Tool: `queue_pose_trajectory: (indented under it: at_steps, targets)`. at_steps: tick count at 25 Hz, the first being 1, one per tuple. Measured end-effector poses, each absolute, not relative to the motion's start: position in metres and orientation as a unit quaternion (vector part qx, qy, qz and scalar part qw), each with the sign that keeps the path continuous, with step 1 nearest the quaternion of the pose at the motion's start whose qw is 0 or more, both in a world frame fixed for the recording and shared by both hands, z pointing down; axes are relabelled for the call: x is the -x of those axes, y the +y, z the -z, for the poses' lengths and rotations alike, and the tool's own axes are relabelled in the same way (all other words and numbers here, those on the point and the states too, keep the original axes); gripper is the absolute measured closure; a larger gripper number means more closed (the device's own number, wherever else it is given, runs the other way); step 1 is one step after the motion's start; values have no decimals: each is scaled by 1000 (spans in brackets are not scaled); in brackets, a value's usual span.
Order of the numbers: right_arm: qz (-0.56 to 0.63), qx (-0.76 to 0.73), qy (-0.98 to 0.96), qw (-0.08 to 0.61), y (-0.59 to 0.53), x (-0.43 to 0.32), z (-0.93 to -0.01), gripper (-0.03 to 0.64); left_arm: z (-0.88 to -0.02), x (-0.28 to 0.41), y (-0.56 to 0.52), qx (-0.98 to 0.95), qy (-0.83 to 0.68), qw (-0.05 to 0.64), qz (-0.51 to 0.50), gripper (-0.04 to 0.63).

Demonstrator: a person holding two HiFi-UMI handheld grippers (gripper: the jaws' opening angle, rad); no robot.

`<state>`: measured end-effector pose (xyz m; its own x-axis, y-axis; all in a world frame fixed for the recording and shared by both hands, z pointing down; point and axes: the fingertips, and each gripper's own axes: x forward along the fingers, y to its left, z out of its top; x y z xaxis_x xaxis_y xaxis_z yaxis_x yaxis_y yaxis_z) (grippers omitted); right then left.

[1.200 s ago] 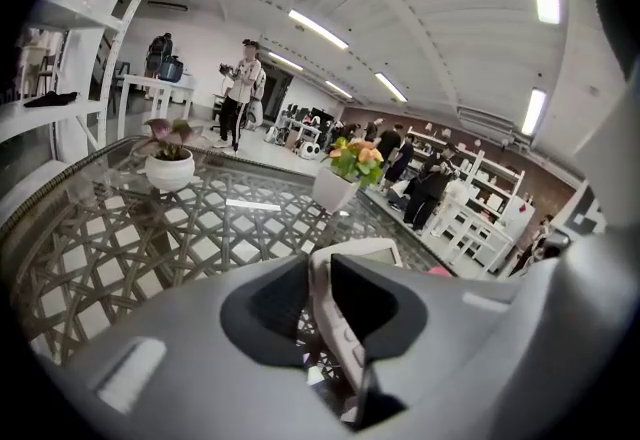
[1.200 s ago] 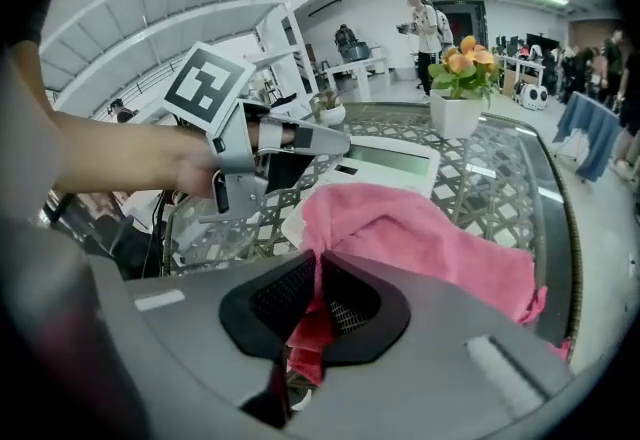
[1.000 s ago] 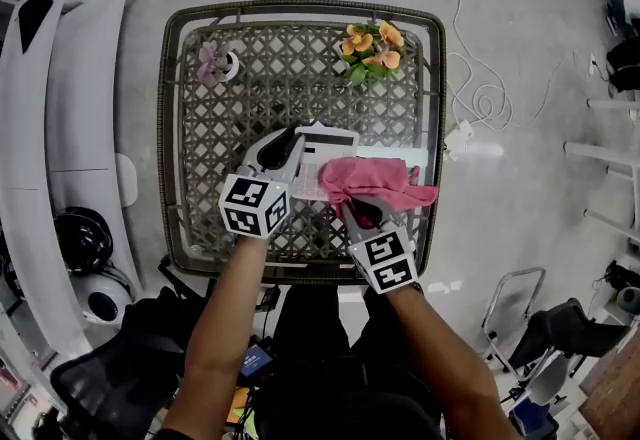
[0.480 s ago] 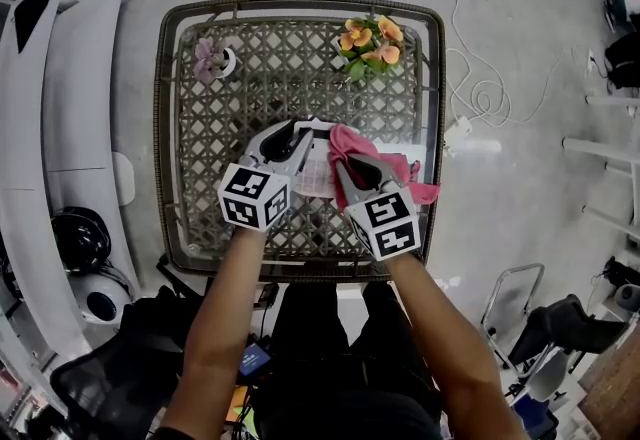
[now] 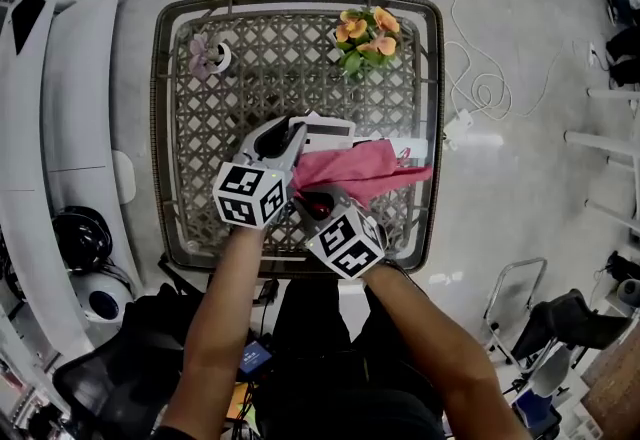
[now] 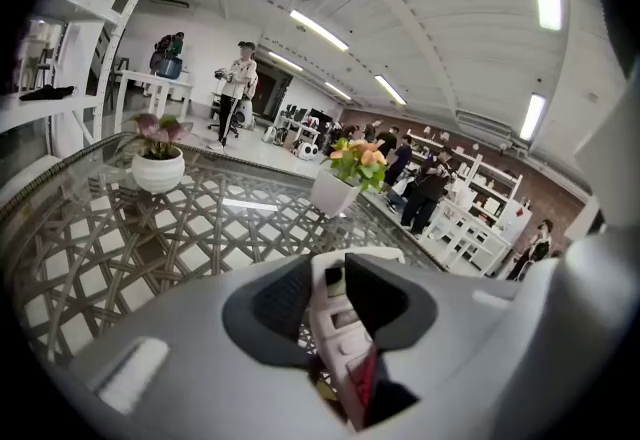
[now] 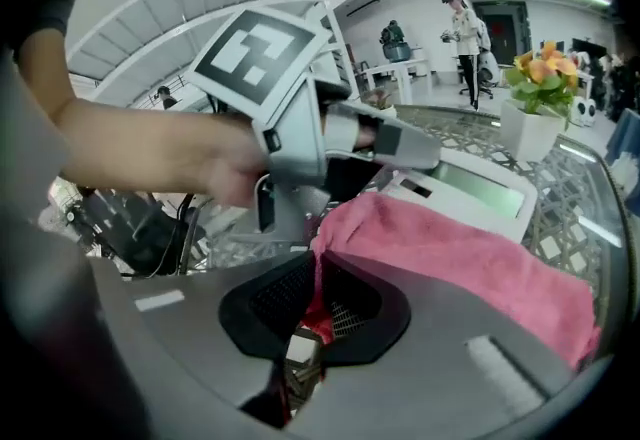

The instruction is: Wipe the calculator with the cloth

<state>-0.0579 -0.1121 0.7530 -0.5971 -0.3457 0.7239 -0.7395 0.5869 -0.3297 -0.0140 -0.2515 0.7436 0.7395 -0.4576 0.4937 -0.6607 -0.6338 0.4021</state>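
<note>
- Between the pads of the right claw (image 7: 318, 303), a fold of the pink cloth (image 7: 450, 258) is clamped tight. The rest trails out over the near half of the calculator (image 7: 470, 190).
- At the left claw (image 6: 328, 293) the jaws have just been opening and stand wide apart. The calculator's left edge sits between them, but no pad seems to press on it.
- The calculator lies flat near the front middle of the glass-topped lattice worktop (image 5: 260, 68), its display end showing beyond the cloth.
- The step in hand looks like the wiping stroke itself. It should go best with the right claw held low, so that cloth rather than jaw tips meets the plastic, and with long, even passes over keys and display.
- With the left claw let go, the calculator may skate on the glass under the cloth's drag. Bracing or re-gripping that edge before pressing down would be wise.
- Two flower pots, purple (image 5: 212, 56) and orange (image 5: 365, 36), stand well apart at the far side and should not hinder.
</note>
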Motion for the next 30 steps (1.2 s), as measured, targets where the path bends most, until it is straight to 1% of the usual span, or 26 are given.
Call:
queue_pose_trajectory:
  at_steps: [5, 15, 21, 27, 30]
  targets:
    - [-329, -322, -829, 318, -83, 55, -759, 597, -744, 25, -245, -881, -333, 287, -176, 433]
    - [-317, -373, -812, 316, -58, -7, -730, 597, -730, 54, -229, -876, -353, 275, -179, 433]
    - [-311, -402, -790, 344, -36, -46, -720, 597, -702, 83, -220, -870, -377, 268, -171, 433]
    - [-333, -426, -747, 387, -2, -92, -736, 597, -659, 116, -204, -864, -410, 249, -156, 433]
    - [-349, -418, -742, 392, 9, -101, -744, 595, -633, 130, -197, -860, -428, 238, -142, 433]
